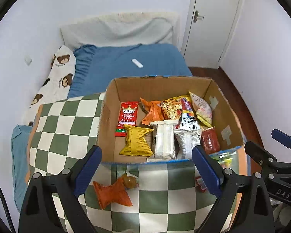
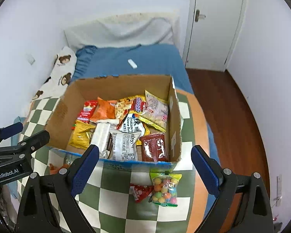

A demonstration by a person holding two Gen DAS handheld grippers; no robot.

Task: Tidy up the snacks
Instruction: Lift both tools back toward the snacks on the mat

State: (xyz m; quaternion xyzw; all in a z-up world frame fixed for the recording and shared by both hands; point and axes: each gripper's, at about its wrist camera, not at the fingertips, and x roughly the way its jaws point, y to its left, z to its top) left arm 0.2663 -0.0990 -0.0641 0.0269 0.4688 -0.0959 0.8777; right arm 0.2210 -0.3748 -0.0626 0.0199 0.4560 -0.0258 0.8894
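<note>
An open cardboard box (image 1: 109,136) (image 2: 174,120) holds several snack packets on a green-and-white checkered quilt (image 1: 67,128) (image 2: 114,182). In front of the box lie an orange packet (image 1: 111,194) and a small round wrapped sweet (image 1: 129,181). In the right wrist view a bag of coloured candy balls (image 2: 164,189) and a small red packet (image 2: 140,191) lie in front of the box. My left gripper (image 1: 146,171) is open and empty above the orange packet. My right gripper (image 2: 143,171) is open and empty above the candy bag.
The quilt lies on a bed with a blue sheet (image 1: 130,62) and a bear-print pillow (image 1: 56,77). A white remote (image 1: 137,63) lies on the sheet. A wooden floor (image 2: 229,120) and a white door (image 2: 215,23) are on the right.
</note>
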